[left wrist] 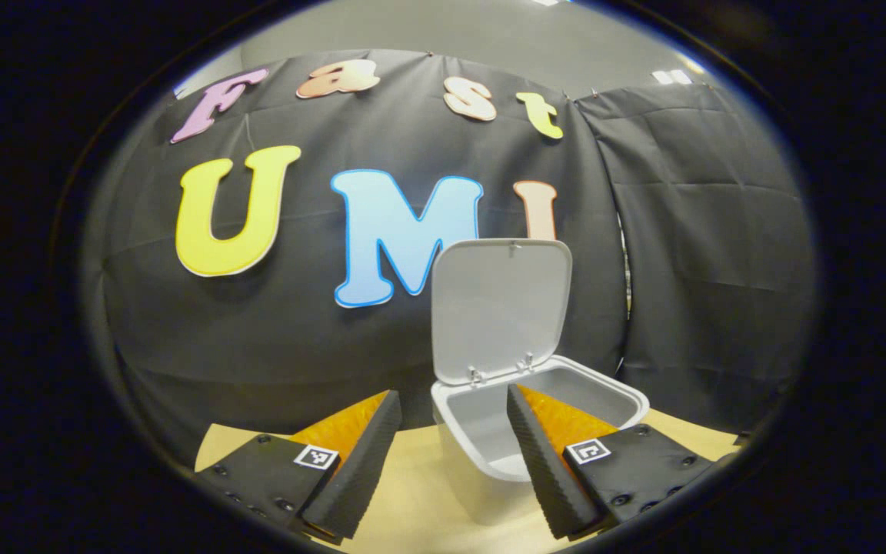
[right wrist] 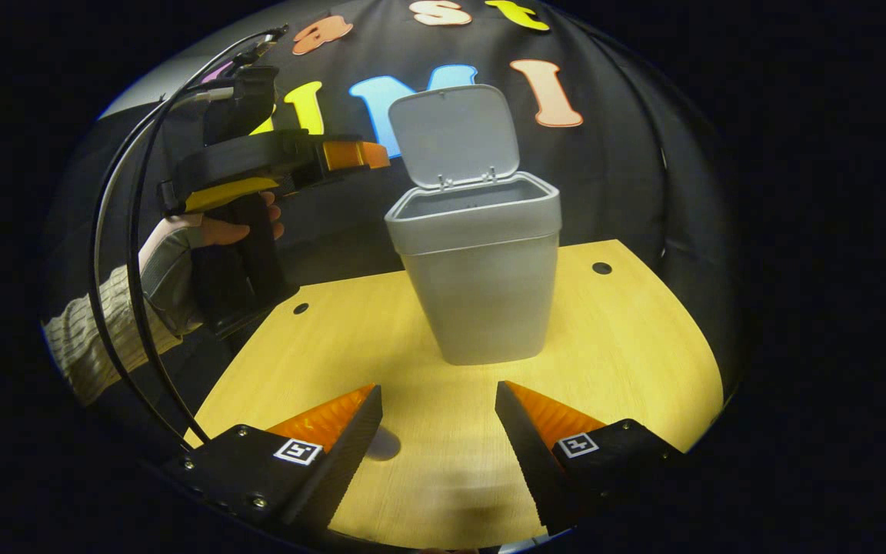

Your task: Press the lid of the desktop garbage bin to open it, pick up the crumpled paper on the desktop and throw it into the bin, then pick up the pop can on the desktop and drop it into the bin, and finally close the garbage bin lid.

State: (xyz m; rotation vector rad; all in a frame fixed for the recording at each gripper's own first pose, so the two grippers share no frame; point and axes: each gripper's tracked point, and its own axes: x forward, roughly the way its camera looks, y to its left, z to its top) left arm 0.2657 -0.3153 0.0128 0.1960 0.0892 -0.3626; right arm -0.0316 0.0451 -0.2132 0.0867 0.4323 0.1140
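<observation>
- Grey plastic garbage bin [right wrist: 477, 285], tapered with rounded corners, stood mid-way on the pale wooden surface [right wrist: 627, 346]; its smooth hinged lid [right wrist: 454, 135] was upright, open.
- Left gripper [left wrist: 451, 454] was raised near the bin's rim, fingers apart, empty.
- Right gripper [right wrist: 435, 438] hovered low over the surface, fingers apart, empty.
- Judged: the closing step is in hand; next, press the lid down.

My right gripper [right wrist: 437, 404]: ribbed wedge fingers, a square coded tag on each screwed mount behind them. Beyond them my other unit, the left gripper [right wrist: 366, 155], has a pistol handle and looping black cables; the hand [right wrist: 239, 227] wears a cream knit sleeve [right wrist: 104, 331].
</observation>
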